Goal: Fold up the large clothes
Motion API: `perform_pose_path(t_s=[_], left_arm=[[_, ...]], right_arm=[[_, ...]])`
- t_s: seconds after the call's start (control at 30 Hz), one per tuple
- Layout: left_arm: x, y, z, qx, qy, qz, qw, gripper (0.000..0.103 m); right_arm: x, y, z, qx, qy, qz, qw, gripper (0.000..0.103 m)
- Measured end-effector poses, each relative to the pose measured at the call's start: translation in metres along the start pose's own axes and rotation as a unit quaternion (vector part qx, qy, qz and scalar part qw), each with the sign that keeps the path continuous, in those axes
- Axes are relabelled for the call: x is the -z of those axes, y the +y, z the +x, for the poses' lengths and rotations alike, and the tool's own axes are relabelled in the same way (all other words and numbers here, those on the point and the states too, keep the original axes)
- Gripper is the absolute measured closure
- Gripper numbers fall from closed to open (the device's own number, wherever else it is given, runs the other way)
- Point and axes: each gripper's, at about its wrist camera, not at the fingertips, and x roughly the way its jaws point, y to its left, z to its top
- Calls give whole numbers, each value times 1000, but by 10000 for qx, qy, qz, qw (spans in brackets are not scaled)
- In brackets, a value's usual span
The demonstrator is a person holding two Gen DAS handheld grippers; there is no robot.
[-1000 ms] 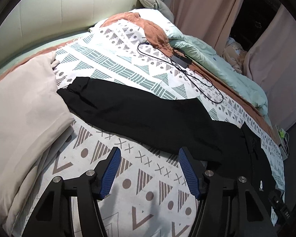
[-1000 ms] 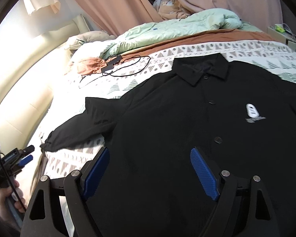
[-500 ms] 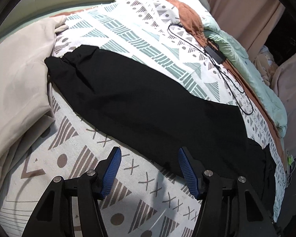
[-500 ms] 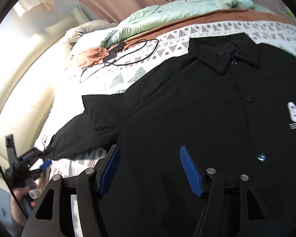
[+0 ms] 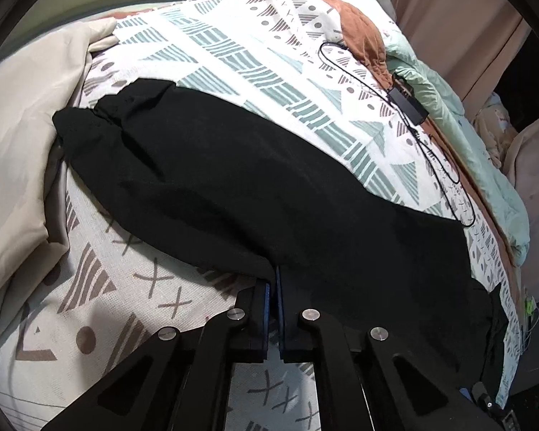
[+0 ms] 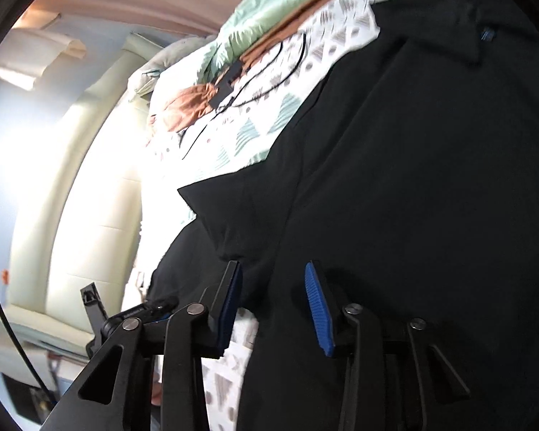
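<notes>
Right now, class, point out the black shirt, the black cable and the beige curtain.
black shirt (image 5: 233, 179), left wrist view, mid-sleeve.
black cable (image 5: 445, 179), left wrist view, loop on the patterned sheet.
beige curtain (image 5: 449, 18), left wrist view, upper folds.

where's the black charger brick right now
In the left wrist view the charger brick lies upper right on the patterned bedspread, beside the rust-brown cloth.

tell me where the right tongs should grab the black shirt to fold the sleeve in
Grip the black shirt at the side edge just below the sleeve, coming from the bed's near edge. The edge lies flat and free there, and the closing right tongs already straddle it.
</notes>
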Motion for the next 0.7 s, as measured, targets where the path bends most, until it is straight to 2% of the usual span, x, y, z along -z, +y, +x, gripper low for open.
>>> perform_pose_path(t_s=[0.07,0.17,0.27,0.37,0.4,0.43,0.5,0.53,0.7], left_arm=[[-5,-7,-13,126,-164,83,9998,101],[-15,-23,-40,489,-396,193,9978,101],[-21,-47,-65,801,-578,390,9943,102],[-23,-78,-93,1124,-795,665,9882,102],[-24,-88,-102,1275,-847,760,9853,102],[-23,-98,-109,1425,-864,845,9824,102],[-19,-118,-122,1656,-855,1067,9767,102],[-16,-129,-128,1777,-846,1204,9730,102],[10,-182,-145,2262,-732,1801,9545,102]], right_arm=[[-2,1,11,-47,75,91,9999,71],[-3,-7,29,219,179,246,9993,80],[-3,-16,41,264,284,408,9984,80],[-5,-14,33,141,300,432,9985,80],[-4,-14,26,82,283,464,9985,74],[-2,-13,17,16,213,492,9986,58],[1,-12,-5,-22,-11,500,9987,36],[5,-11,-22,-29,-191,481,9987,32],[18,-14,-86,305,-697,409,9963,31]])
